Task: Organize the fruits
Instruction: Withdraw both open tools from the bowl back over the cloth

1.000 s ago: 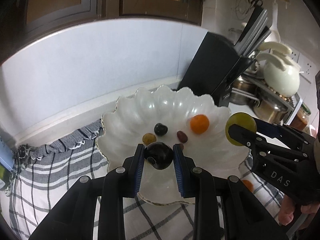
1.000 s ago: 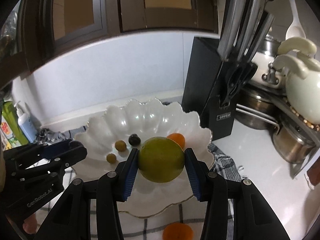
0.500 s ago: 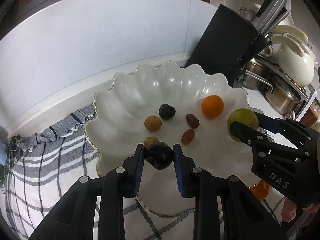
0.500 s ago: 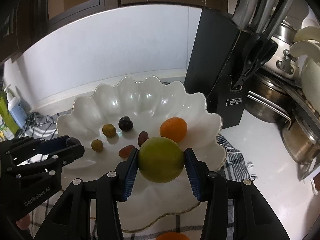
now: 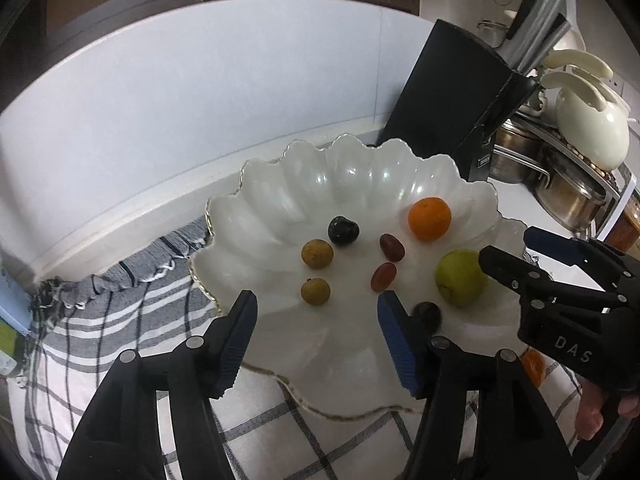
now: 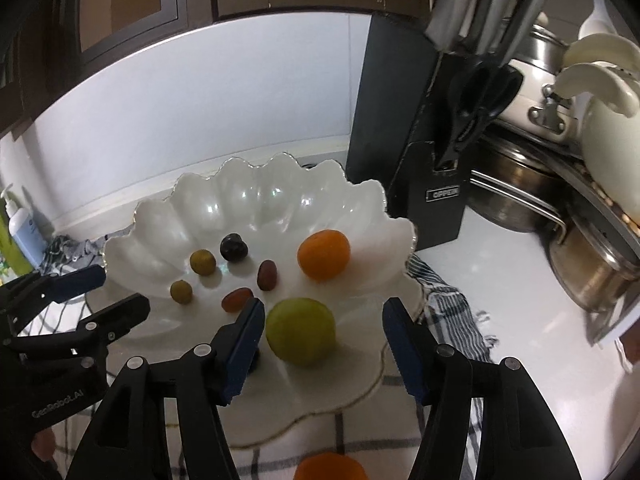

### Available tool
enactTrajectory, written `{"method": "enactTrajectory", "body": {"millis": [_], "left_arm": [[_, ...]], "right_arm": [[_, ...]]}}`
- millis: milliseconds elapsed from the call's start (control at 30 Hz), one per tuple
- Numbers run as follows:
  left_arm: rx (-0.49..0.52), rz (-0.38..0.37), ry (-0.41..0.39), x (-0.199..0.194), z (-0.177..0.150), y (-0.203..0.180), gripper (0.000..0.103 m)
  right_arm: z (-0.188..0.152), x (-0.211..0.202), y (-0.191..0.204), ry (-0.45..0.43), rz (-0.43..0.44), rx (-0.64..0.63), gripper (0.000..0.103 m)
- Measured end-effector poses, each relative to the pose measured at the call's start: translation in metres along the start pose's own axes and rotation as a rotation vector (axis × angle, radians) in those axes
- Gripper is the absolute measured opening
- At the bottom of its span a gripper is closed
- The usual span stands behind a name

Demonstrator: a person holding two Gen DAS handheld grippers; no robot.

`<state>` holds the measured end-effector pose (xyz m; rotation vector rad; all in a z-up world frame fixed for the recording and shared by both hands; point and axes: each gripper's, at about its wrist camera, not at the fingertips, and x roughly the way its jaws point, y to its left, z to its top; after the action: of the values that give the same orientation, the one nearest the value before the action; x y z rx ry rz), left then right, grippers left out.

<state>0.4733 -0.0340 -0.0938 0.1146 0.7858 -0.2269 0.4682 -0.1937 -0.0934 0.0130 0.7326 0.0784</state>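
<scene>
A white scalloped bowl [image 5: 360, 184] [image 6: 248, 208] holds an orange [image 5: 429, 218] [image 6: 323, 255], a dark plum [image 5: 343, 231] [image 6: 233, 247], two brown longans [image 5: 317, 254], two red grapes [image 5: 391, 247], a green fruit [image 5: 459, 277] [image 6: 301, 331] and a dark grape [image 5: 426, 315]. My left gripper [image 5: 316, 322] is open and empty above the bowl's near side; the dark grape lies just right of its right finger. My right gripper [image 6: 324, 330] is open around the green fruit, which rests in the bowl apart from both fingers.
The bowl stands on a checked cloth [image 5: 132, 320]. An orange [image 6: 330, 466] [image 5: 534, 366] lies on the cloth in front of the bowl. A black knife block [image 6: 412, 132], steel pots [image 6: 516, 188] and a cream kettle [image 6: 612, 120] stand at the right.
Both grippers opened. The left let go of the dark grape and the right let go of the green fruit; both fruits now lie in the bowl.
</scene>
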Motion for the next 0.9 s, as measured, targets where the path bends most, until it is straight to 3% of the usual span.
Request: {"method": "enactTrajectory", "body": {"millis": [133,900], "left_arm": [[0.0,0.008,-0.024,-0.013,-0.001,-0.002,0.068],[-0.037,-0.018,-0.16,-0.115,-0.014,-0.008,0.073]], "right_arm": [[-0.002,-0.014,-0.001,-0.015,0.001,0.003,0.062],[-0.02,-0.114,0.01,-0.15,0.032,-0.046,0.062]]}}
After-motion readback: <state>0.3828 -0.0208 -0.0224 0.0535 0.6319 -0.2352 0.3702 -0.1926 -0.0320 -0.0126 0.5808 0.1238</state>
